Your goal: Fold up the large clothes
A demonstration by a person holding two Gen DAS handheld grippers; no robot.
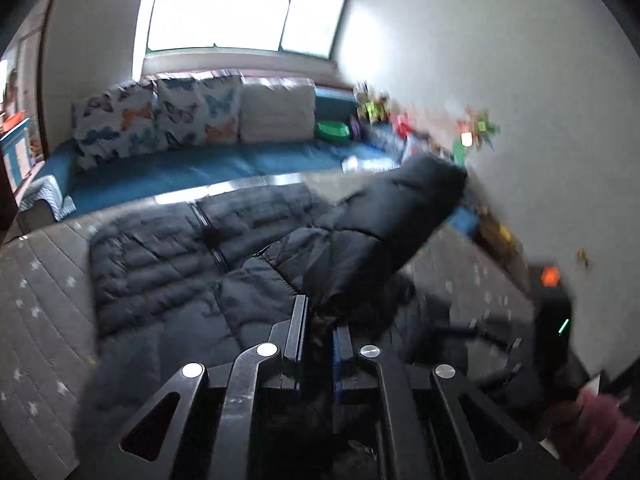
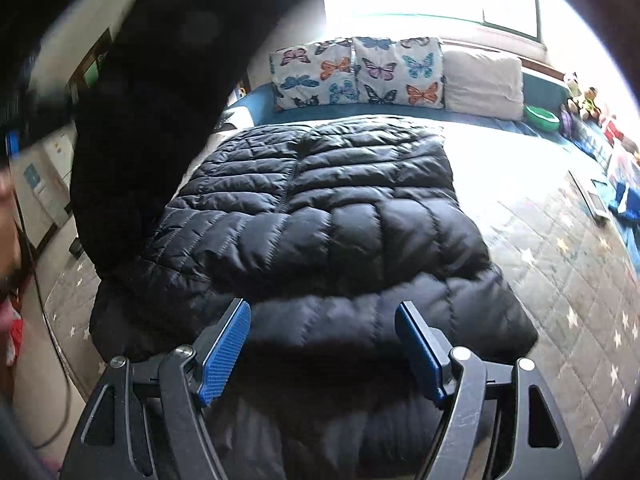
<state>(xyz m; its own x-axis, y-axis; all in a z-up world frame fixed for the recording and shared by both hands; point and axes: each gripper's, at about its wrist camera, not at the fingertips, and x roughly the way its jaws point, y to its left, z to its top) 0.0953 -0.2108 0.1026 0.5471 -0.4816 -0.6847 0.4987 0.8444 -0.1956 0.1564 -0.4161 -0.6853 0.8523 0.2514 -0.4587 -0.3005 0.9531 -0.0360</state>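
A dark navy quilted puffer jacket [image 2: 320, 208] lies spread on a grey star-patterned mat [image 2: 560, 264], zip side up. In the left wrist view the jacket [image 1: 160, 264] lies ahead. My left gripper [image 1: 320, 312] is shut on the jacket's sleeve [image 1: 392, 216] and holds it lifted, up and to the right. That raised sleeve [image 2: 160, 100] hangs at the left of the right wrist view. My right gripper [image 2: 322, 312] is open and empty, just above the jacket's near edge.
A blue daybed [image 1: 208, 168] with butterfly cushions [image 2: 356, 72] and a white pillow [image 2: 484, 80] stands behind the mat under a bright window. Toys and a green bowl [image 2: 542, 117] line the right wall. My right gripper's body [image 1: 552, 312] shows at right.
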